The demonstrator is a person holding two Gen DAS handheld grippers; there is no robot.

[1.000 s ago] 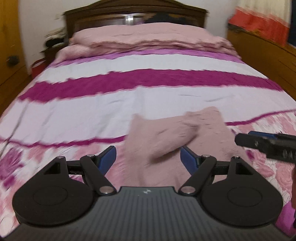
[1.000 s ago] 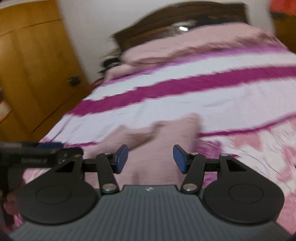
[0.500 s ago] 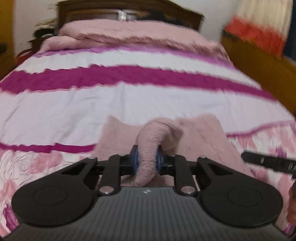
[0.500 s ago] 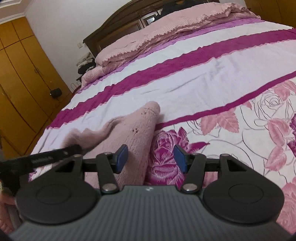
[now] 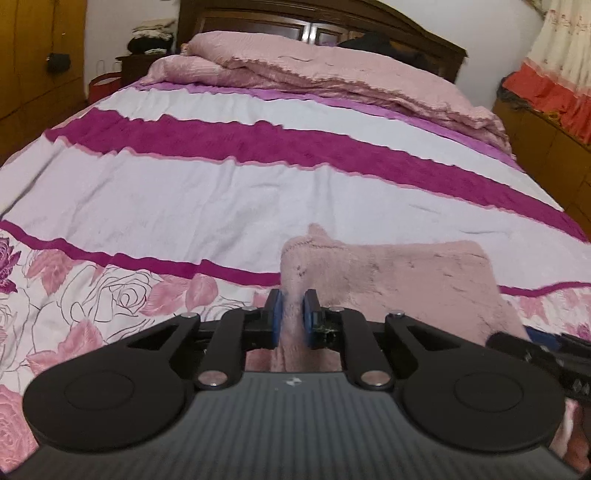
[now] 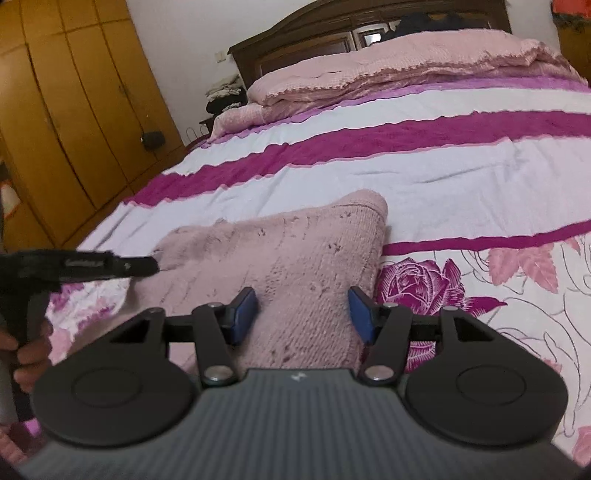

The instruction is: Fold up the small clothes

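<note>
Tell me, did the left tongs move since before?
Yes. The left tongs came down toward the bedspread, away from the headboard, closing on the pink cloth.

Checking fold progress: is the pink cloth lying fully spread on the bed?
No. The left tongs pinch its left edge into a raised ridge; the rest of the pink cloth lies flat on the bedspread.

Black claw (image 5: 291, 319), blue pads (image 6: 245, 309), silver pivot screws, ribbed grey body
</note>
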